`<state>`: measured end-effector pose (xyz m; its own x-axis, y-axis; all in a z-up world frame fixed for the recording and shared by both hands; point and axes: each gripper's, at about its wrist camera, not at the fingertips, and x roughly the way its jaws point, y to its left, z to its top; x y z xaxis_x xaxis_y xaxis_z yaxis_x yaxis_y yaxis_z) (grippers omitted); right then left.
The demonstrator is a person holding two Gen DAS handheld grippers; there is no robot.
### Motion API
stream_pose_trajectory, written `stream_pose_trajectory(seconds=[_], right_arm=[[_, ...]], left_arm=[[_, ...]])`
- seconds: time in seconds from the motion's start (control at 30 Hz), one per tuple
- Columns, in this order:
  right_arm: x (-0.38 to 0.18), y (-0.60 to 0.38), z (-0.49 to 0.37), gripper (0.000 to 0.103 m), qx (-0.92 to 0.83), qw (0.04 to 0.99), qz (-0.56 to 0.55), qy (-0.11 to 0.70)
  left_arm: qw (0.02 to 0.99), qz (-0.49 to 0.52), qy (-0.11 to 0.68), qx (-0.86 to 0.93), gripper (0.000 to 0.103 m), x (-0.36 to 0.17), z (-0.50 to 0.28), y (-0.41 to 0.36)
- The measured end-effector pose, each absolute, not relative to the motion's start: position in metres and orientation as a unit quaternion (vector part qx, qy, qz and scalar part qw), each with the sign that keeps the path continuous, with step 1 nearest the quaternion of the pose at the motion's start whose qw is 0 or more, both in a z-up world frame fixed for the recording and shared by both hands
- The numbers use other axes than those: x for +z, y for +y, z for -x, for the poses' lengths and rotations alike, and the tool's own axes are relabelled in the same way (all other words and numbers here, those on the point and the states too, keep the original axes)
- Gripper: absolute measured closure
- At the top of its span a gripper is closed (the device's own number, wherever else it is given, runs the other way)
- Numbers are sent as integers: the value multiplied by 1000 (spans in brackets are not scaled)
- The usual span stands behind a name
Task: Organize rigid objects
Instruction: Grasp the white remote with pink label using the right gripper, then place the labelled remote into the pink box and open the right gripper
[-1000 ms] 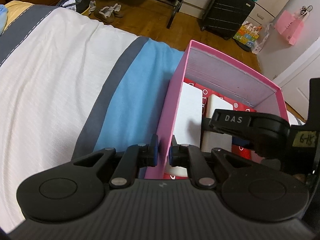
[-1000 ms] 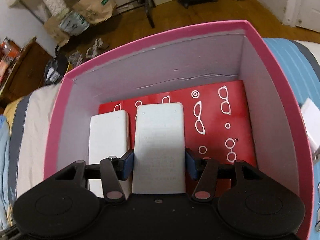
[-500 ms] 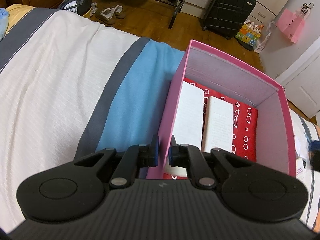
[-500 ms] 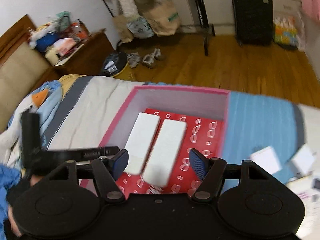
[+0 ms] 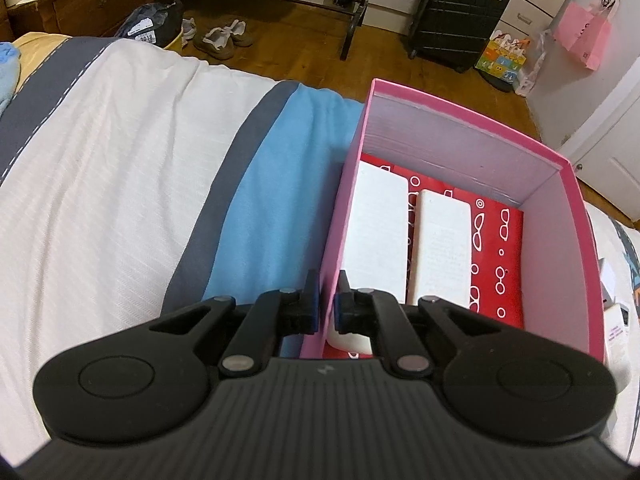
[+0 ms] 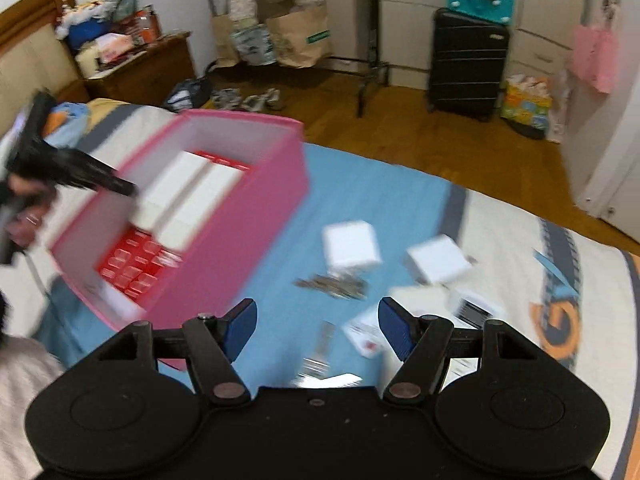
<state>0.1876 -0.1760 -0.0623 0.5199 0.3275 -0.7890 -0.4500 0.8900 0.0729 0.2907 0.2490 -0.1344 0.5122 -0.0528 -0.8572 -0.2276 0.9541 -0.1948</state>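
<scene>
The left gripper (image 5: 327, 308) is clamped on the near-left wall of the pink box (image 5: 460, 128), one pad outside and one inside, steadying it. The right gripper (image 6: 318, 330) has its jaws wide apart with nothing between them, hanging above the blue stripe of the bedspread (image 6: 384, 200).

Inside the box two white slabs (image 5: 378, 236) lie flat, side by side on a red patterned liner (image 5: 502, 264), their long axes running away from the left gripper toward the far wall. The right-hand part of the liner is bare.

In the right wrist view, the loose items lie ahead of the open jaws and slightly to their right: two small white boxes (image 6: 351, 245) near each other, a dark flat thing just below them that is too blurred to name, and some cards or packets (image 6: 366, 338) close to the fingertips. The pink box sits off to the left of that view. The right hand is therefore much the nearer to the loose items, and I judge that the next pick falls to it while the left holds the box.

Everything rests on a soft striped bedspread in white, grey and blue. Beyond it are a wooden floor, a black suitcase (image 6: 466, 60), paper bags and shoes (image 5: 224, 38).
</scene>
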Motion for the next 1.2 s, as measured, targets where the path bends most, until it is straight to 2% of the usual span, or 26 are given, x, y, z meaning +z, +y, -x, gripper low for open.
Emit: stream_pose_trajectory(seconds=[0.33, 0.47, 0.63, 0.7, 0.8, 1.2], right_arm=[[-133, -181, -200, 32, 176, 870, 188, 421], [-156, -184, -220, 32, 156, 863, 195, 440], [-169, -180, -225, 27, 139, 858, 208, 448], [-169, -180, -223, 32, 136, 859, 212, 446], [-164, -181, -222, 42, 124, 856, 203, 460], [-141, -211, -205, 42, 85, 870, 55, 482]], left_arm=[[860, 135, 489, 57, 98, -132, -290, 246], [861, 128, 488, 56, 98, -131, -290, 244], [861, 127, 489, 57, 98, -133, -292, 245], [861, 125, 489, 59, 98, -131, -291, 243], [864, 112, 488, 61, 98, -128, -290, 239], [867, 115, 483, 52, 98, -127, -288, 241]])
